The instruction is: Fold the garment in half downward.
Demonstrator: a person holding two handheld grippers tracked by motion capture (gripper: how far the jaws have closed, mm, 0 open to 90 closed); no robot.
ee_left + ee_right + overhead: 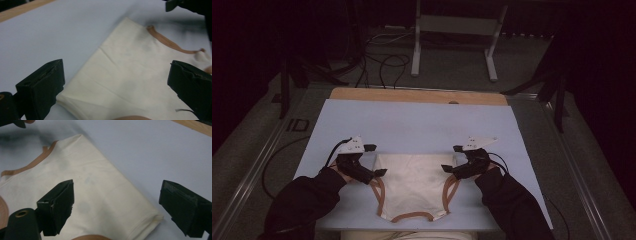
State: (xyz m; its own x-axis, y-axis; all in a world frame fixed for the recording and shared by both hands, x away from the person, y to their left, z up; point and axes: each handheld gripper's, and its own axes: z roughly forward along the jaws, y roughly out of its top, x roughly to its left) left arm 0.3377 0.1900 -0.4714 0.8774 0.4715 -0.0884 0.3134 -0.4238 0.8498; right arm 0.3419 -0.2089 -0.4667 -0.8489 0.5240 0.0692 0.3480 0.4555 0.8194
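We had our left gripper (375, 160) at the left edge of the cream garment (413, 185), jaws spread wide and holding nothing; in the left gripper view the folded corner (75, 103) lay between them, just above the blue table cover (422, 125). The garment itself lay flat near the front edge of the cover, brown-trimmed openings (378, 192) towards us. Our right gripper (451, 158) stood likewise wide open and empty at the right edge, its jaws straddling the other folded corner (150, 220). We judged the risk to be in the pinch: closing too high would catch only the top layer, so the fold would peel apart, and uneven closing would drag the cloth askew. No containers stood on the table, so nothing was held in any
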